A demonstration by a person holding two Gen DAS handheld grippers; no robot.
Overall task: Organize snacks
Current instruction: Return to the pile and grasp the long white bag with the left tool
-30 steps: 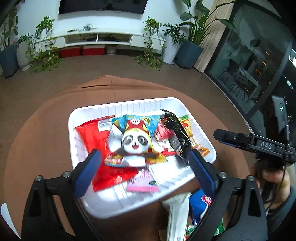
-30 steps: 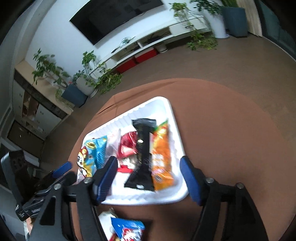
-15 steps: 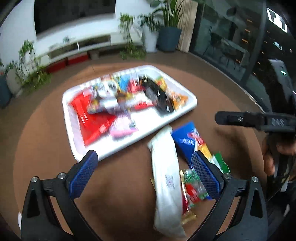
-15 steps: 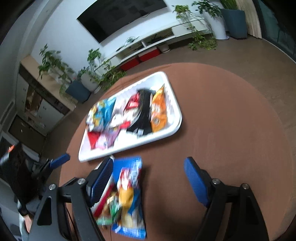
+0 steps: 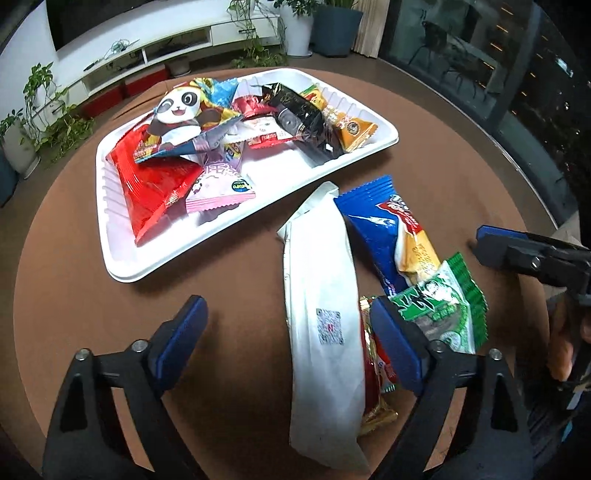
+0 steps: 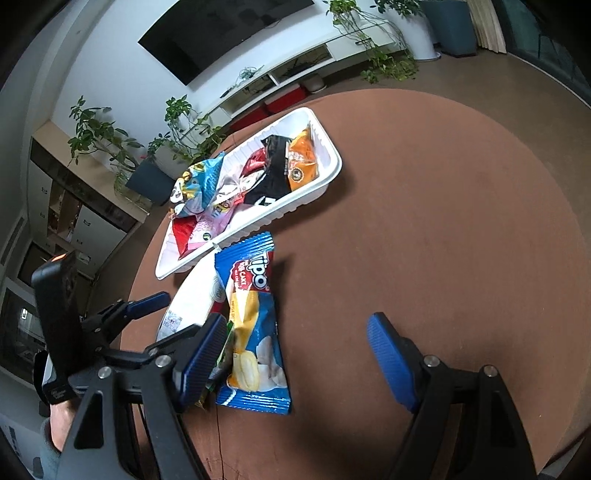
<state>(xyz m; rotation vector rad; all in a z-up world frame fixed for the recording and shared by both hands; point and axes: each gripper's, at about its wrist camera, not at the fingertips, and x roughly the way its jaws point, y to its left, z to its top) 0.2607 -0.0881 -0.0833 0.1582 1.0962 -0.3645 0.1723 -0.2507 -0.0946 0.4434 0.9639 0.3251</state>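
ribbed white tray – glossy crinkled snack packets

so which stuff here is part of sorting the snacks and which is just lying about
Part of the job:
- white tray, already holding packets
- long white packet
- blue cake packet
- green packet
- red-and-gold packet, mostly under the white one

Just around:
- brown round table
- potted plants
- wall TV

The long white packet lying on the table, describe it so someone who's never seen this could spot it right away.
Start at the round brown table and find the white tray full of snacks. Just outside the tray's near rim lies a small heap of loose packets. The long white packet is the plain one with a small square code printed on it, beside the blue cake packet and the green packet.
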